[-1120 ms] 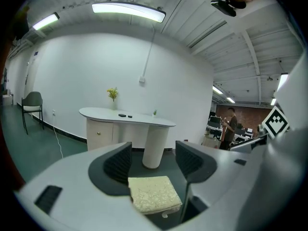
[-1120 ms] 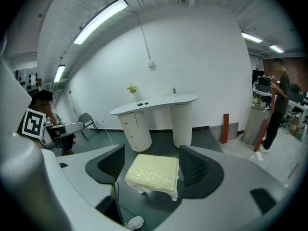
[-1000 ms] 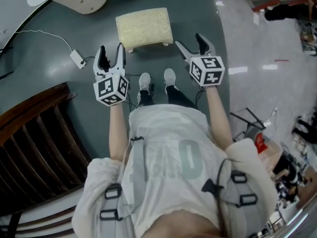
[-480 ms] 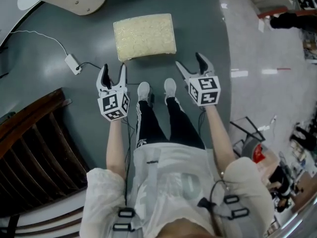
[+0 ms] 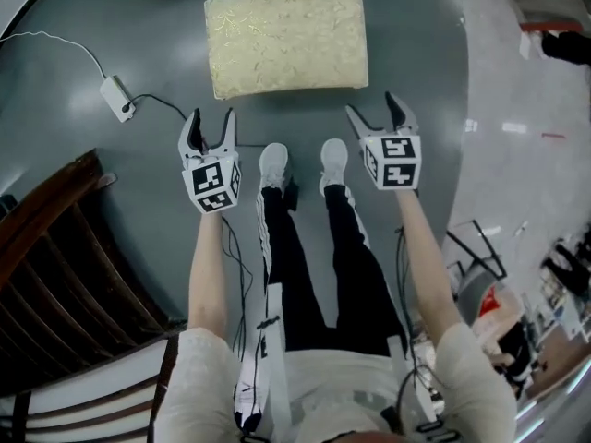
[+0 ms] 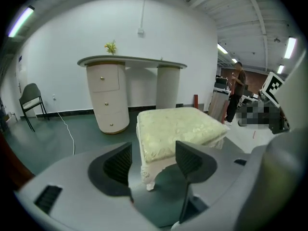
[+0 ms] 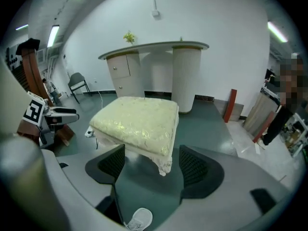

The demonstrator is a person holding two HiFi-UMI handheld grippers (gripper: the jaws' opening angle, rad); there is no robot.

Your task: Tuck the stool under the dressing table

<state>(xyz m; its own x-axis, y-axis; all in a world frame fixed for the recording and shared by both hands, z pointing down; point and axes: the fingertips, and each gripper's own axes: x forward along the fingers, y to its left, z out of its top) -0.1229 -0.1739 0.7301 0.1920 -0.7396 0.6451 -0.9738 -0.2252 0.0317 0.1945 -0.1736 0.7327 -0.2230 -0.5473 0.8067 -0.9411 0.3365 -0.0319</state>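
The stool (image 5: 284, 40) has a pale yellow cushion and white carved legs; it stands on the green floor just ahead of my feet. It also shows as the stool (image 6: 175, 129) and the stool (image 7: 136, 121). My left gripper (image 5: 209, 127) is open, a short way off the stool's near left corner. My right gripper (image 5: 379, 115) is open too, near the stool's near right corner. Neither touches it. The dressing table (image 6: 130, 78), cream with a drawer pedestal and a round column, stands behind the stool against the white wall, seen too as the dressing table (image 7: 154, 66).
A dark wooden chair (image 5: 65, 275) is at my left. A white power adapter (image 5: 117, 97) and its cable lie on the floor left of the stool. A folding chair (image 6: 31, 102) stands by the wall. A person (image 6: 236, 93) stands at the far right.
I have moved forward toward the stool, which now lies closer and larger ahead of both grippers. Both grippers stay open and apart as before.
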